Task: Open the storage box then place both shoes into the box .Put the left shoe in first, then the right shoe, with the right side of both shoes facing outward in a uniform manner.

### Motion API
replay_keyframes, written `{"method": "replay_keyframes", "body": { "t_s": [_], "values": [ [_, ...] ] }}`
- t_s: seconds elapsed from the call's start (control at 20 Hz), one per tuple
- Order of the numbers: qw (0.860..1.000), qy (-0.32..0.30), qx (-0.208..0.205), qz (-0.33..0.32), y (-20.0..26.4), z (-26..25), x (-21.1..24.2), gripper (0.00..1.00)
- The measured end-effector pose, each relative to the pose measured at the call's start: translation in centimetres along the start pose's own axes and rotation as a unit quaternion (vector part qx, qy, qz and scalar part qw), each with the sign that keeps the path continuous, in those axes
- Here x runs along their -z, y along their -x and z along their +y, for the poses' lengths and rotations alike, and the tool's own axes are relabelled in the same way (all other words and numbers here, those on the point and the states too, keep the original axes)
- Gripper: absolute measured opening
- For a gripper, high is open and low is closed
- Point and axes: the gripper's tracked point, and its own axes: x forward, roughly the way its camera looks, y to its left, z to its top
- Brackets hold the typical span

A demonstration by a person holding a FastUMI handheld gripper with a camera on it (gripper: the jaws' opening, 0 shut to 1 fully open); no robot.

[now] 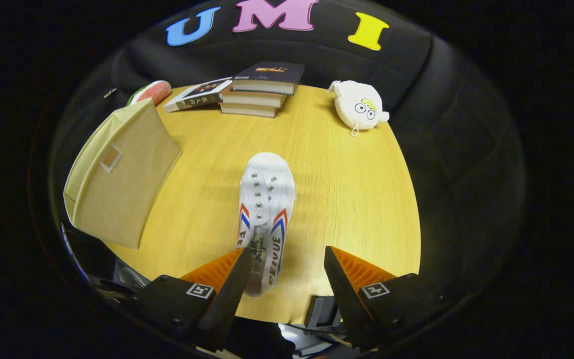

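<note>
Jaws (287,259): spread, gripping nothing. White shoe (266,209): on bench (347,199), heel between them. Storage box (122,174): ten o'clock.

Occlusions at the shoe and box.
Left claw finger (227,279) covers the shoe's (266,209) heel; storage box (120,174) hides a red-green object (153,92) behind it.

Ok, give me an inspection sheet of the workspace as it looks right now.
Surface: round wooden table.
Job's things: one white shoe, toe pointing away, heel between the fingers; beige box beside it, opening not visible.
Clutter: stacked books, white plush, red-green item behind the box.
Gripper: open, left finger overlapping the heel, contact unclear.
Cables: some below the table's near edge.
Surroundings: black cloth wall.
</note>
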Motion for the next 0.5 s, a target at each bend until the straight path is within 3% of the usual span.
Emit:
{"method": "replay_keyframes", "body": {
  "t_s": [0.25,0.35,0.5],
  "values": [
    [1.000,-0.004,-0.016,0.011,-4.0,-0.3,0.0,0.87],
    [0.999,-0.021,-0.036,0.007,-5.3,0.3,-1.1,0.86],
    [0.996,-0.024,-0.081,0.025,-7.1,2.1,-1.3,0.77]
  ]
}}
